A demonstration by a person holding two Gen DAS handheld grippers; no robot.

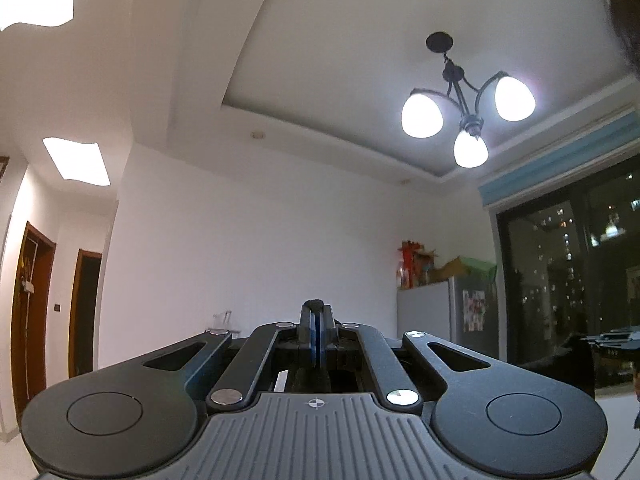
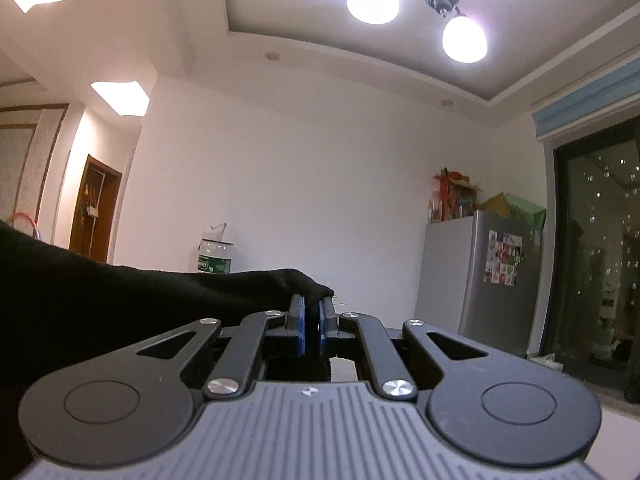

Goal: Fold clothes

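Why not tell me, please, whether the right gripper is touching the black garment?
Touching: the right wrist view shows the right gripper pinching the black garment edge at its fingertips.

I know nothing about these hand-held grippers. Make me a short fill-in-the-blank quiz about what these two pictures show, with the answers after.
1. The garment pinched by the right hand-held gripper is ____ in colour.
2. The hanging ceiling lamp has ____ lit bulbs.
3. Boxes sit on top of the grey ____.
4. The left hand-held gripper has its fingers ____ on a dark bit of cloth.

Answers: black; three; fridge; closed
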